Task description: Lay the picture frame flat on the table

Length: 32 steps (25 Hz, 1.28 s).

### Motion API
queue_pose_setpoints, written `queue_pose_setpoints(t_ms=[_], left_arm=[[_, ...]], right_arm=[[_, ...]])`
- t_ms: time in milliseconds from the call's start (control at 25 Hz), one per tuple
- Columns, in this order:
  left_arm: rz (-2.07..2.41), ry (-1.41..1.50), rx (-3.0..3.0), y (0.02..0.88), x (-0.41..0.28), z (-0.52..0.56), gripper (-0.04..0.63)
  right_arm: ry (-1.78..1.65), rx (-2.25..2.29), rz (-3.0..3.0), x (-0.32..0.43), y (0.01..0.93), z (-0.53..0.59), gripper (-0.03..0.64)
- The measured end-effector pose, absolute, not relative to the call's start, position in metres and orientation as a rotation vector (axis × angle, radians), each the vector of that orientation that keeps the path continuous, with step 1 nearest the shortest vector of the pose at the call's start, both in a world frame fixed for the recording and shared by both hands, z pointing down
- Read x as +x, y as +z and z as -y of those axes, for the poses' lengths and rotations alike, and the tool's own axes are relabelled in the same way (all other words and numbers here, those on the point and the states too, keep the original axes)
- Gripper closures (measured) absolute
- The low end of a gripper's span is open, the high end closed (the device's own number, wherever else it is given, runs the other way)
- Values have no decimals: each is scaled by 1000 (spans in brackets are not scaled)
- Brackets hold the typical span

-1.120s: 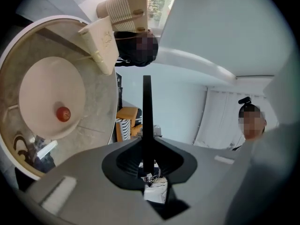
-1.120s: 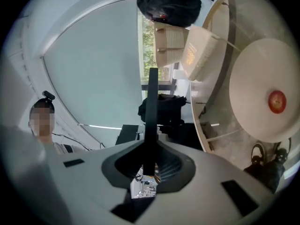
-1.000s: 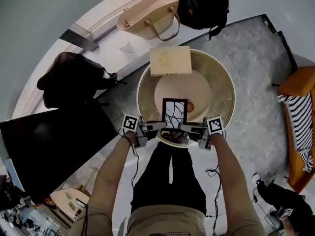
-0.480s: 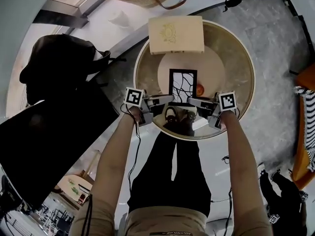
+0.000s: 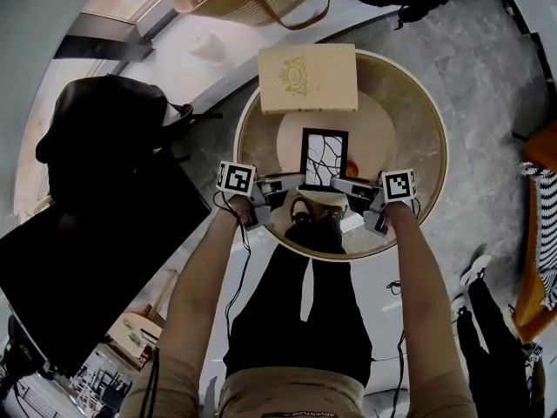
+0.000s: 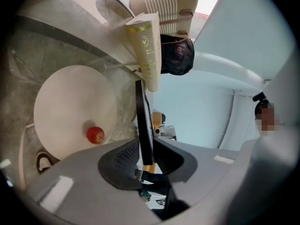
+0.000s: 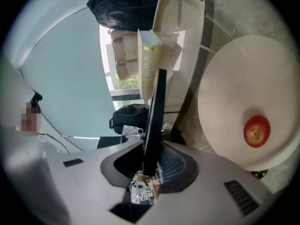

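In the head view, a black picture frame (image 5: 324, 157) is seen over the pale round mat (image 5: 291, 138) at the middle of the round table (image 5: 409, 103), its branch-patterned face turned up toward the camera. Its near end is gripped from both sides: by the left gripper (image 5: 280, 186) at the left corner and by the right gripper (image 5: 345, 185) at the right corner. A red apple (image 5: 351, 165) lies on the mat just beside the frame's right edge, and a cream book (image 5: 307, 78) rests beyond its far end.

In the left gripper view, the frame is seen edge-on, pinched between the dark pads (image 6: 119, 156), with only a narrow gap between the jaws. The apple is seen to the left on the mat.

In the right gripper view, the jaws are likewise closed narrowly on the frame's thin edge. Whether the frame touches the table cannot be told.
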<state>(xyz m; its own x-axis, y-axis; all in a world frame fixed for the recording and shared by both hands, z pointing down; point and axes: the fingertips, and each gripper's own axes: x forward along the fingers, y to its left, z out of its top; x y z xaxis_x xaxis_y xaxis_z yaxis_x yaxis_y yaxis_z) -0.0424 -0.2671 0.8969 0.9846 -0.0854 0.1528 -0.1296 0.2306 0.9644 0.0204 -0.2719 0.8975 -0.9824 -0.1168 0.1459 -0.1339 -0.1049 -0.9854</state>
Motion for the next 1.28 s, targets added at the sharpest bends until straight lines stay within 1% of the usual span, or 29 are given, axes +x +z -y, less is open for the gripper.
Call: queue_pose_setpoints(t_ms=[160, 280, 320, 360, 440, 520, 640, 720, 800, 880, 1000, 1280], left_arm=[[230, 97, 1442, 903, -53, 269, 523], [256, 96, 1431, 904, -57, 269, 522], [259, 95, 1429, 905, -57, 268, 523], [262, 95, 1430, 906, -57, 268, 523], [264, 95, 1434, 908, -56, 268, 523], [268, 78, 1408, 908, -53, 267, 523], [279, 86, 1434, 910, -51, 265, 523], [286, 98, 1455, 912, -52, 264, 523], [295, 96, 1453, 913, -53, 263, 523], [298, 87, 1452, 911, -53, 262, 523], [287, 80, 1455, 907, -52, 261, 523], [270, 51, 1487, 892, -51, 259, 523]], right_arm=[[2288, 461, 2025, 36, 914, 275, 549], [2171, 462, 1991, 41, 919, 265, 539], [2136, 476, 1978, 41, 919, 263, 532], [2102, 509, 1964, 41, 921, 262, 510], [2050, 608, 1935, 40, 923, 264, 506], [2065, 667, 1886, 36, 924, 263, 475], [2052, 763, 1798, 36, 925, 263, 467], [1967, 838, 1752, 38, 926, 264, 457], [1869, 893, 1723, 40, 926, 264, 424], [1805, 944, 1707, 44, 925, 266, 411], [1742, 1010, 1712, 56, 922, 273, 405], [1747, 932, 1790, 51, 904, 263, 405]])
